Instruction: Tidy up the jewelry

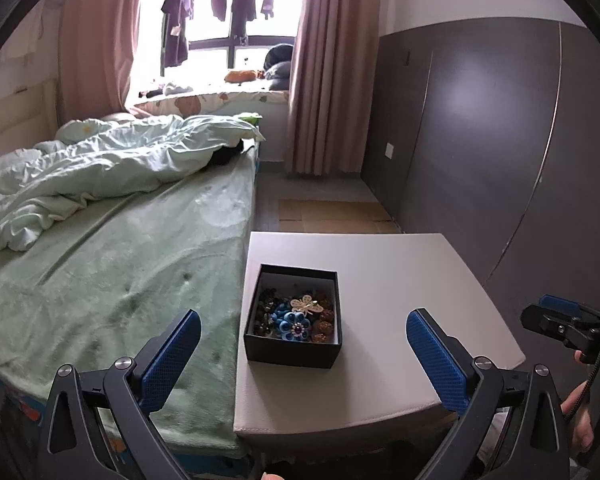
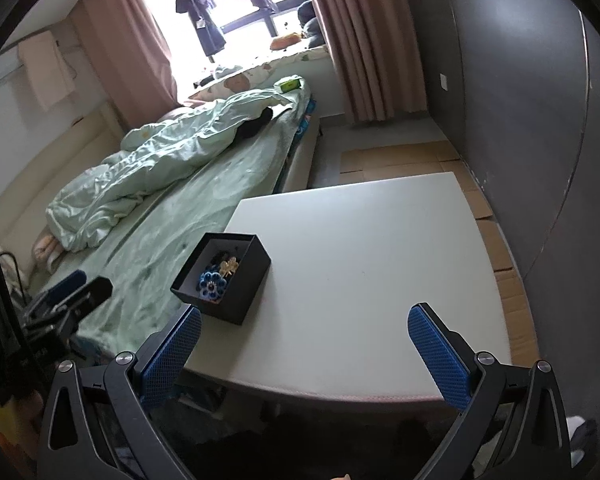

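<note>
A small black open box [image 1: 293,354] stands on the left part of a white table [image 1: 400,280]. It holds a blue flower piece [image 1: 294,326], a cream dragonfly brooch [image 1: 306,305], dark beads and brown beads. My left gripper [image 1: 303,338] is open and empty, held near and above the box's front. My right gripper [image 2: 304,334] is open and empty over the table's front edge, right of the box [image 2: 236,294]. The flower piece [image 2: 212,282] and the brooch [image 2: 230,266] also show in the right wrist view. Each gripper shows at the edge of the other's view.
A bed with a green sheet [image 1: 140,264] and a crumpled quilt [image 1: 100,172] lies along the table's left side. A dark wardrobe wall [image 1: 500,140] stands on the right. Cardboard sheets [image 2: 492,216] cover the floor beyond the table. Pink curtains frame a window at the back.
</note>
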